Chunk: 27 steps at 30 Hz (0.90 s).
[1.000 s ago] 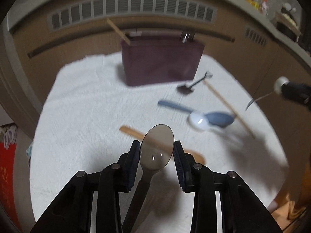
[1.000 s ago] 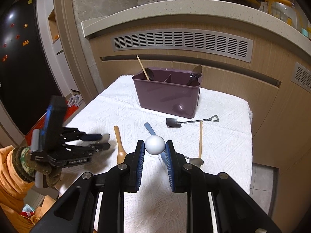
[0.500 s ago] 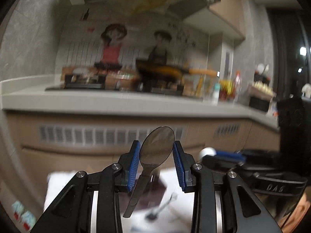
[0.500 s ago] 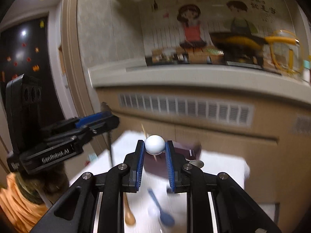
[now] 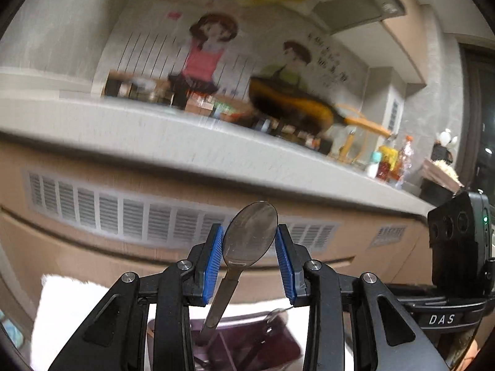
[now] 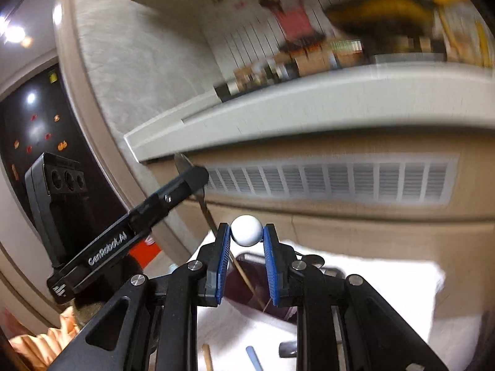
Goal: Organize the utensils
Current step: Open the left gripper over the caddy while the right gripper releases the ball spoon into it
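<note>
Polished steel forms the spoon held in the left gripper: an oval, mirror-smooth bowl stands upright between the blue ribbed pads, and a flat, narrow handle slants down and to the left. The pads pinch the bowl at both edges. In the right wrist view the same spoon projects past the black fingers of the left gripper, raised above the table.

The right gripper clamps a smooth white ball-shaped utensil end between its own blue ribbed pads; the rest of that utensil is hidden.

Below both grippers stands the dark purple plastic utensil caddy, rectangular with inner dividers. A thin wooden stick handle leans inside it, and a metal utensil rests at its far rim. The caddy sits on a white textured cloth covering the table. A wooden handle tip and a light blue handle tip lie on the cloth nearer the camera.

Behind the table runs a tan cabinet front with a white louvred vent grille, topped by a grey speckled stone counter. A yellow pan and a cartoon wall picture appear blurred beyond it.
</note>
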Each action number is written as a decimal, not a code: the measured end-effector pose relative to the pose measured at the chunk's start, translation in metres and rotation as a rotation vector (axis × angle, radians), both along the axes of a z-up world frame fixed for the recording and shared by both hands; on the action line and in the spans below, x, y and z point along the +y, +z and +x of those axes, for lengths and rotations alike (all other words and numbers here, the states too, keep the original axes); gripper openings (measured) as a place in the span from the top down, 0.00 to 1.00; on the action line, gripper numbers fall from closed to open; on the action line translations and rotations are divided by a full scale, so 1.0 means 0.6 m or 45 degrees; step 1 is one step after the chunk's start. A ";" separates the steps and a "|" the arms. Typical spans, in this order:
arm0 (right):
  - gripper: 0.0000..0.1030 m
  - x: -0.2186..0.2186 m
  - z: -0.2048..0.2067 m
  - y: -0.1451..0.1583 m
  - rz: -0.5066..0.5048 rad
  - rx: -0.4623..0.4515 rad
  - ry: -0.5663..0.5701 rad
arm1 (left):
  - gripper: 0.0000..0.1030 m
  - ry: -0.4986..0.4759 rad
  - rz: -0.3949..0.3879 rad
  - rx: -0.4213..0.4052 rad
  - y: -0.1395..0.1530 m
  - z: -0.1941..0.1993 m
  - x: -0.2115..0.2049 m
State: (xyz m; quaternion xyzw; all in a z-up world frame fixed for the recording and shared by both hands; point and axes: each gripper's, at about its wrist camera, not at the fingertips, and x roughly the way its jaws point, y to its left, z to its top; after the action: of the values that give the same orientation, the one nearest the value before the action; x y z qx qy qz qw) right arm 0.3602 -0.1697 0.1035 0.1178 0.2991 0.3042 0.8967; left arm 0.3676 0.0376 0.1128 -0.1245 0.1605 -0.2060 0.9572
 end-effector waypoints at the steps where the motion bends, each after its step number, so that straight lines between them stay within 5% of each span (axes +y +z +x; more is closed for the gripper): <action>1: 0.80 0.000 0.012 -0.019 0.010 0.050 -0.001 | 0.66 0.009 -0.006 0.036 -0.020 0.012 0.002; 4: 0.80 0.001 0.036 -0.072 0.046 0.181 0.013 | 0.66 0.031 -0.003 0.116 -0.066 0.035 0.004; 10: 0.80 0.014 0.044 -0.132 -0.051 0.241 -0.048 | 0.65 0.067 0.012 0.287 -0.143 0.057 0.007; 15: 0.78 0.045 0.011 -0.144 -0.320 0.041 -0.180 | 0.60 0.099 0.084 0.300 -0.170 0.033 -0.002; 19: 0.64 0.077 -0.032 -0.139 -0.565 -0.167 -0.289 | 0.44 0.142 0.139 0.259 -0.166 -0.008 -0.005; 21: 0.49 0.081 -0.051 -0.135 -0.602 -0.216 -0.309 | 0.40 0.168 0.162 0.241 -0.160 -0.029 -0.006; 27: 0.31 0.051 -0.113 -0.127 -0.617 -0.269 -0.386 | 0.30 0.254 0.236 0.293 -0.162 -0.093 0.017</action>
State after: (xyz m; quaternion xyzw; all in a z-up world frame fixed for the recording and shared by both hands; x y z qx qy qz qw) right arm 0.2925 -0.1392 0.0272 -0.0885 0.2472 0.0973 0.9600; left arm 0.3117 0.0479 0.0158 -0.0736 0.2740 -0.0786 0.9557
